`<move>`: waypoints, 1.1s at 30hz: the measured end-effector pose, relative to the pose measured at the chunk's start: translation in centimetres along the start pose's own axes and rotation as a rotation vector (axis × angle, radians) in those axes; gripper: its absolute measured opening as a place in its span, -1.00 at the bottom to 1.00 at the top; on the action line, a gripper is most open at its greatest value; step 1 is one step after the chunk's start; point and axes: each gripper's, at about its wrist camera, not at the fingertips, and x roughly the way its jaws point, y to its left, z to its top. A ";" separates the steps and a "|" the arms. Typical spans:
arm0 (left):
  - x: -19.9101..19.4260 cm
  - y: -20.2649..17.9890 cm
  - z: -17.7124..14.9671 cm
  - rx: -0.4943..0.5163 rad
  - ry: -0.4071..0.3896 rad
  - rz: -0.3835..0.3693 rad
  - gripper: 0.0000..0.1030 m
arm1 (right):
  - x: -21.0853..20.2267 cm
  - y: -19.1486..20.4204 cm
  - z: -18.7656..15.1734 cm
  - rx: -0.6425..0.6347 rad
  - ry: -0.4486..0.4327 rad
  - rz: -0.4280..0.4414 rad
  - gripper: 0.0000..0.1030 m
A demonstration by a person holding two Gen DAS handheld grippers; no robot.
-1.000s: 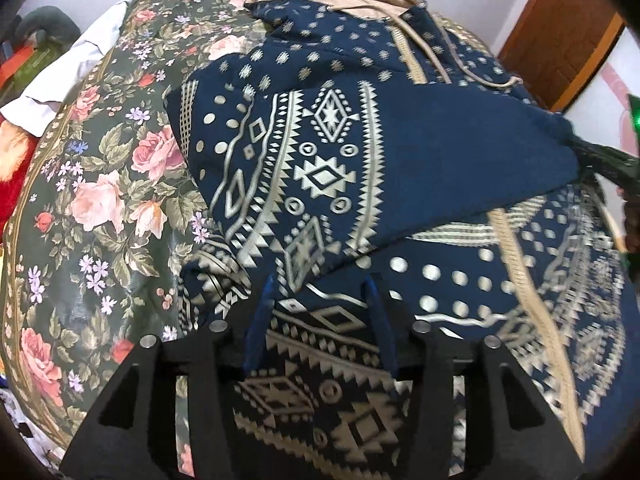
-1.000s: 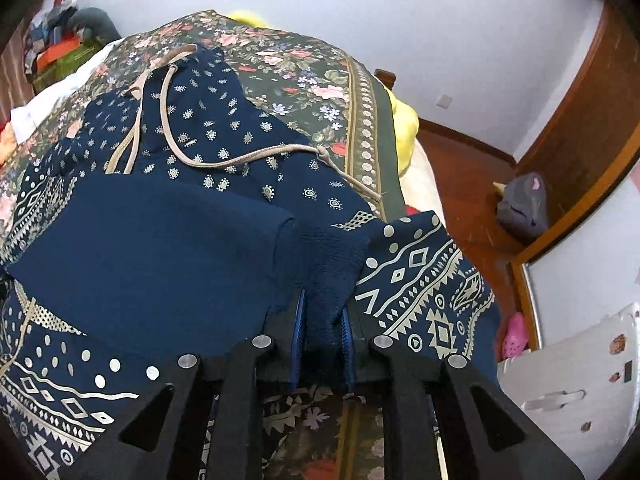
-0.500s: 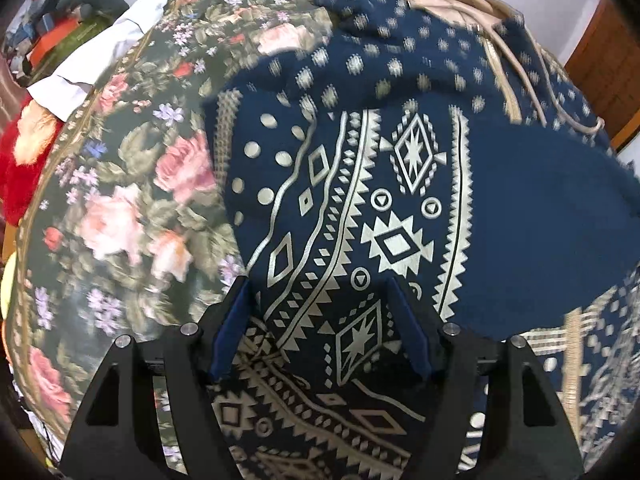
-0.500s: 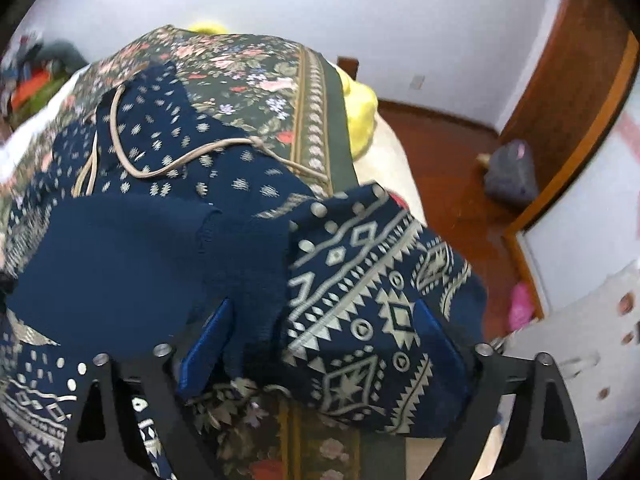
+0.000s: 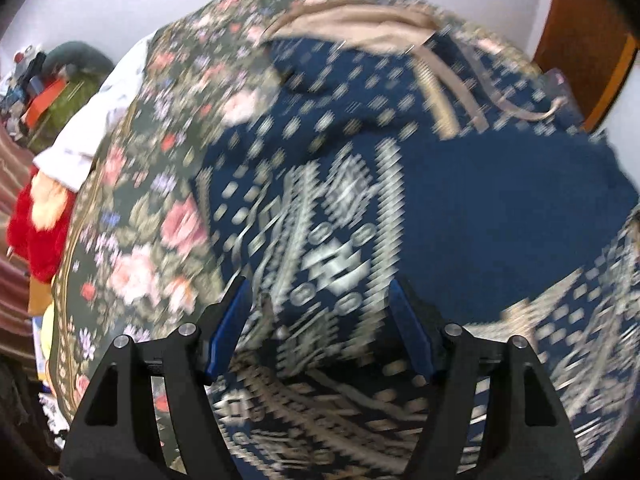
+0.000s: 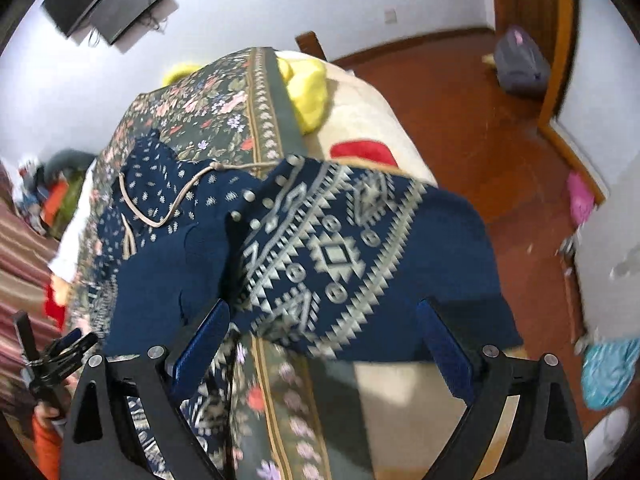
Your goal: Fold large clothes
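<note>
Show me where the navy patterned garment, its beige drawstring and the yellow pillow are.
navy patterned garment (image 6: 336,256): right wrist view, on the diamond motif of the folded-over flap.
beige drawstring (image 6: 182,196): right wrist view, on the cord loop lying across the dotted part.
yellow pillow (image 6: 308,92): right wrist view, on its top surface.

Floral bedspread (image 5: 132,240), yellow cushion (image 6: 308,84), wall-mounted television (image 6: 112,0) (screen dark)

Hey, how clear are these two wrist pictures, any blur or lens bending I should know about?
Left wrist view: heavy motion smear across the navy patterned garment and floral bedspread; the left gripper itself stays sharp. Right wrist view: the garment's geometric panel is fairly crisp and the bedspread below it smeared; fisheye bends the walls and the wooden floor, with dark corners in both.
</note>
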 end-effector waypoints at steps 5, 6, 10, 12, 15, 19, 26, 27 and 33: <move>-0.5 -4.2 3.0 0.051 -0.030 -0.062 0.36 | 0.4 -3.6 -1.0 0.127 0.053 0.080 0.83; -0.2 -5.3 3.4 0.061 -0.023 -0.079 0.36 | 0.6 -4.2 -1.1 0.151 0.056 0.098 0.83; 1.5 -8.3 4.5 0.086 0.014 -0.135 0.36 | 1.6 -7.1 -1.1 0.294 0.087 0.221 0.83; 2.3 -9.8 4.8 0.096 0.030 -0.156 0.36 | 2.1 -7.7 -1.1 0.329 0.103 0.257 0.83; 3.5 -11.5 5.1 0.113 0.054 -0.170 0.36 | 1.9 -8.7 -1.5 0.383 0.122 0.312 0.83; 3.9 -13.2 5.5 0.134 0.027 -0.178 0.42 | 0.6 -9.9 -3.6 0.397 0.112 0.337 0.83; 4.7 -15.3 6.5 0.150 0.015 -0.179 0.53 | 3.2 -10.9 -2.8 0.415 0.109 0.321 0.82; 4.6 -15.4 6.3 0.160 0.006 -0.171 0.54 | 3.8 -11.0 -2.4 0.415 0.112 0.317 0.80; 4.0 -15.5 5.3 0.186 -0.017 -0.175 0.54 | 5.4 -12.0 -0.4 0.468 0.077 0.204 -0.01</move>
